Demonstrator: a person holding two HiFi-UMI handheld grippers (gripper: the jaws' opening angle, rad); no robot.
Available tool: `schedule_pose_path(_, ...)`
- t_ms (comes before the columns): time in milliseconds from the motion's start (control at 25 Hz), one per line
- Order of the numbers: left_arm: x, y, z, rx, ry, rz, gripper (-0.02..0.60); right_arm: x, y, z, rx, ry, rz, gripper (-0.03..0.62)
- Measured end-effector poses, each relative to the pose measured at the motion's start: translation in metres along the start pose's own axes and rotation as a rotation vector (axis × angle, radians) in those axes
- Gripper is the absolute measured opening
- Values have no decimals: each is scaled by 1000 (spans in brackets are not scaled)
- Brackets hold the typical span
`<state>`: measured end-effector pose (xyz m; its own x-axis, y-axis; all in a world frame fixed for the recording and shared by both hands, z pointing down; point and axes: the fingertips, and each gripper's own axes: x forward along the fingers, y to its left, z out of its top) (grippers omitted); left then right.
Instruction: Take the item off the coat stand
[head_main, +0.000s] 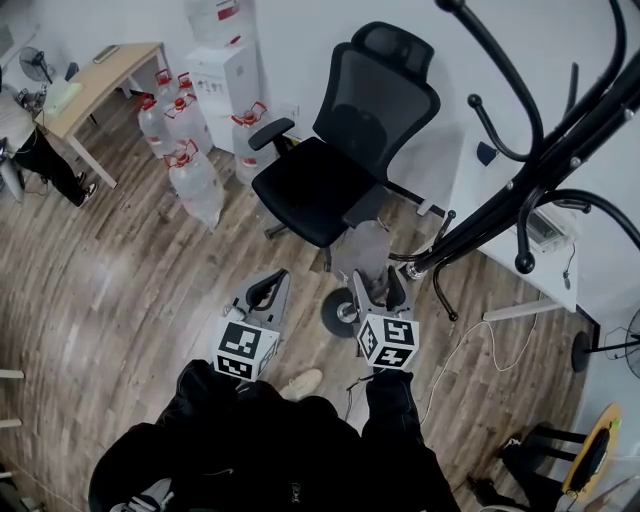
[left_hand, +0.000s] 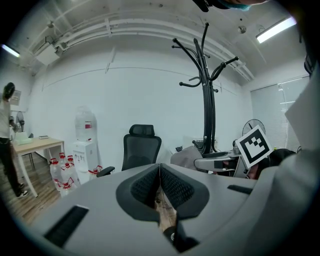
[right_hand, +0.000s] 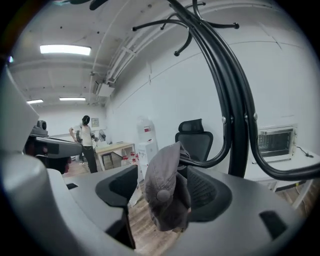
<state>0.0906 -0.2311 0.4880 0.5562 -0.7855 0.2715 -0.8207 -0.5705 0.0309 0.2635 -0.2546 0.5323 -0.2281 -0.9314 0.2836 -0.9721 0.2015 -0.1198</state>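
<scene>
A grey cap (right_hand: 162, 185) hangs between the wide-apart jaws of my right gripper (right_hand: 162, 192). It leans against the right pad (right_hand: 212, 192) and stands apart from the left one. The cap seems to rest on a low curved hook of the black coat stand (right_hand: 235, 110), though I cannot tell for sure. From the head view the cap (head_main: 365, 248) sits just ahead of the right gripper (head_main: 372, 285), beside the coat stand's (head_main: 560, 150) lower hooks. My left gripper (head_main: 262, 295) is held to the left, its pads (left_hand: 150, 187) pressed together on nothing. The coat stand (left_hand: 207, 100) rises to its right.
A black office chair (head_main: 340, 150) stands straight ahead. Several water bottles (head_main: 185, 150) and a dispenser (head_main: 225, 70) are at the back left. A desk (head_main: 95, 85) with a person (head_main: 30, 140) is at the far left. A white table (head_main: 470, 200) with a toaster oven (right_hand: 275, 142) is on the right.
</scene>
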Motion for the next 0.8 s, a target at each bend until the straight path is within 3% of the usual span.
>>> schedule_pose_path(200,1,6,3,-2,-1,4,25,9,-1,-9,19,63,-7,193)
schedule_pose_path(360,2,11,4,-1,-4,6,25,12,-3,-10,1,73,-31,127)
schedule_pose_path(800,-4,19,7,-1,-11,5,25,7,3,4,-27,37,-48,84)
